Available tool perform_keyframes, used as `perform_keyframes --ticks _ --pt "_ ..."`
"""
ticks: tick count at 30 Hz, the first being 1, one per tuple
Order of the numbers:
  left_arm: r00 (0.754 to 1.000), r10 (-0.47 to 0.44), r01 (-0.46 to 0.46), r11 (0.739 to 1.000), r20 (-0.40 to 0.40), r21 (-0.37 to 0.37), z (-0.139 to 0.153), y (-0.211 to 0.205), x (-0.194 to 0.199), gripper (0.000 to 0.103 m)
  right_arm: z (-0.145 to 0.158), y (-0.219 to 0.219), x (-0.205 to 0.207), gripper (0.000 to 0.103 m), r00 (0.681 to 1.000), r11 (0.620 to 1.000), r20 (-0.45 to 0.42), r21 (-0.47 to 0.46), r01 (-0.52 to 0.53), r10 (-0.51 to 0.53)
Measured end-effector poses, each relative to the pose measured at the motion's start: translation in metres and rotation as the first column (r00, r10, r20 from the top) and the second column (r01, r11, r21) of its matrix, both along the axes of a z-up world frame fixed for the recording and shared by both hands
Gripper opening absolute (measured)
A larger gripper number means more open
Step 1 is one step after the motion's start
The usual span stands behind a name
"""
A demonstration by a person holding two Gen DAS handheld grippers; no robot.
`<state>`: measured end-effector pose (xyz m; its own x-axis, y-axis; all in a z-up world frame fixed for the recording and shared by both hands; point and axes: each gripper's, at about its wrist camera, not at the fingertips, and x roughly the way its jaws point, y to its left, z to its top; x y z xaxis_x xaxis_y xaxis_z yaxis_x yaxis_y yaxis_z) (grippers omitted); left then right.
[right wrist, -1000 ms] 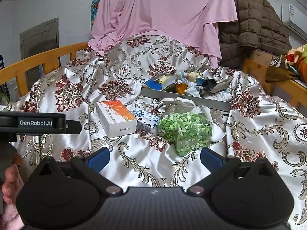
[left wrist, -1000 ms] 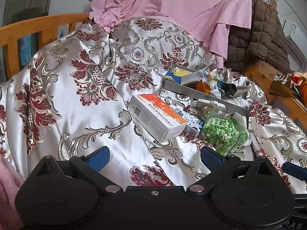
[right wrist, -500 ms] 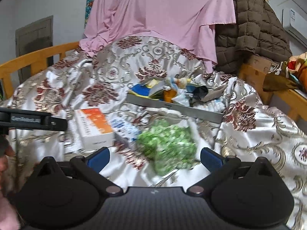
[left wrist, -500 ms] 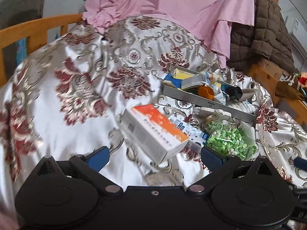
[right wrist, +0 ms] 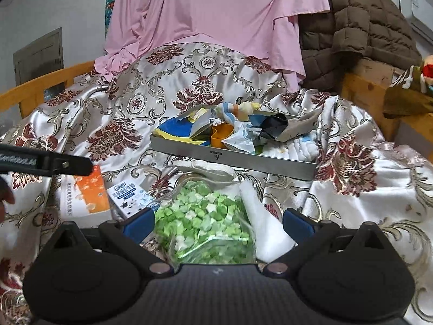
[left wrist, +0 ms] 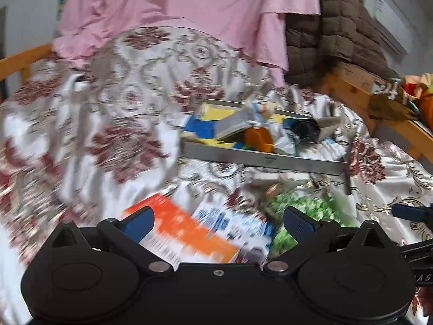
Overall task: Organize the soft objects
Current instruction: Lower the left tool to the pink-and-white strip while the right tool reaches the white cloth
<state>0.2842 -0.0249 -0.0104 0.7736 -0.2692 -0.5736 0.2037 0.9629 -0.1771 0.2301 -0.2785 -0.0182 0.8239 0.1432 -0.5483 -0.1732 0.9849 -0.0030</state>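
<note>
While the left view is smeared with blur, the right view is sharp: both grippers hang low over a bed draped in a floral satin cover (right wrist: pixel 351 189)

- Right gripper (right wrist: pixel 217 223): jaws spread wide, nothing pinched; the clear bag of green pieces (right wrist: pixel 205 216) lies on the cover between the blue fingertips (right wrist: pixel 139 223), touching neither that I can see
- Left gripper (left wrist: pixel 217 223): jaws spread wide, empty; hangs above the orange-and-white box (left wrist: pixel 184 233) and the blue-and-white box (left wrist: pixel 230 226); contact with either cannot be told through the blur
- In the right view the two boxes lie side by side just left of the green bag; part of the left gripper's body crosses in from the left edge over the orange box, with a bit of a hand (right wrist: pixel 4 200) below it
- White cloth (right wrist: pixel 265 224) sits just right of the green bag, partly under it
- Metal tray (right wrist: pixel 243 161) rests farther back on the cover, behind the bag; holds a jumble: orange cup (right wrist: pixel 220 135), blue-and-yellow item, black crumpled piece (right wrist: pixel 273 126), white wrappers and cloth
- Pink sheet (right wrist: pixel 216 8) hangs behind the bed; brown quilted coat (right wrist: pixel 360 21) at back right; wooden bed rail (right wrist: pixel 40 86) at left
</note>
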Motion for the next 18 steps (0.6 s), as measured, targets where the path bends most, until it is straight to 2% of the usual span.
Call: perform_keyframes --ticks 4,7,11,15,18 --pt "0.995 -0.092 0.089 0.994 -0.044 -0.065 -0.005 -0.011 0.045 0.102 -0.005 -0.005 0.016 0.102 1.0 1.0 -0.003 0.028 0.001 -0.001" --pt "0.986 -0.131 0.117 0.984 -0.102 -0.135 -0.009 -0.022 0.08 0.102 -0.008 -0.011 0.028 0.102 1.0 0.999 -0.009 0.038 0.019 -0.018" --pt "0.973 -0.134 0.092 0.972 -0.187 -0.217 -0.019 -0.037 0.117 0.102 -0.012 -0.021 0.041 0.102 0.999 0.997 -0.023 0.067 0.041 -0.039" --pt "0.957 -0.146 0.082 0.965 -0.25 -0.248 -0.03 -0.055 0.141 0.102 -0.017 -0.027 0.052 0.102 0.998 0.995 -0.044 0.09 0.049 -0.046" --pt "0.936 -0.142 0.048 0.958 -0.323 -0.283 -0.041 -0.063 0.157 0.102 -0.02 -0.029 0.059 0.098 0.997 0.993 -0.064 0.107 0.043 -0.037"
